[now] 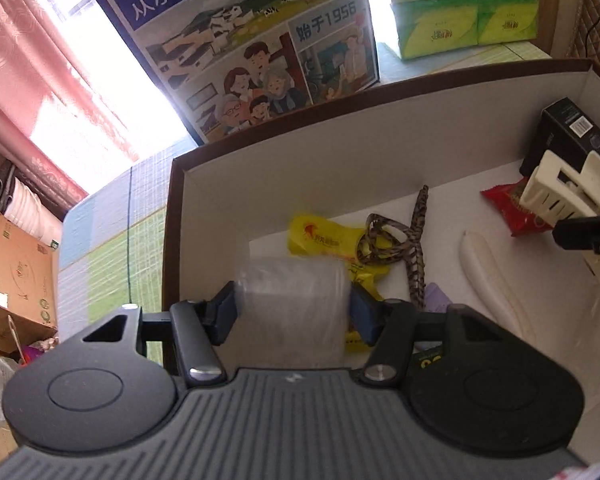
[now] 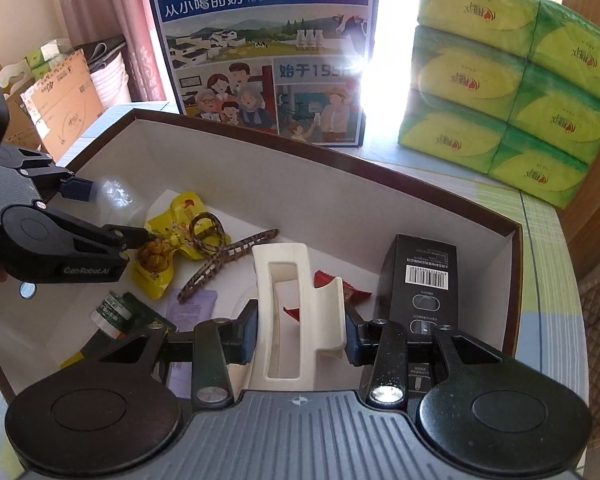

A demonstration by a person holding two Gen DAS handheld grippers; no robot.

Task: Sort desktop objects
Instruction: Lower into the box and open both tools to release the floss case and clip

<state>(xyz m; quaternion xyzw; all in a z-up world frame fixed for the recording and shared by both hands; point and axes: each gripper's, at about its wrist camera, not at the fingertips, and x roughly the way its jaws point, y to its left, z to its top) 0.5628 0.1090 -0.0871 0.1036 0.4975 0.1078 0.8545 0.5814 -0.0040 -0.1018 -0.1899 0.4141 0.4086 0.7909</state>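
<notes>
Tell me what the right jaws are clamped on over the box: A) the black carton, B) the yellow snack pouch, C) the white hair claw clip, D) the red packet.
C: in the right wrist view the white hair claw clip sits pinched between the right gripper's jaws, above the box.

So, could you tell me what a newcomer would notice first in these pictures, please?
Probably the big white hair claw clamped in the right gripper over the open box, then the clear plastic packet between the left gripper's fingers. Behind the box stand a blue milk carton and, right of it, stacked green tissue packs.
</notes>
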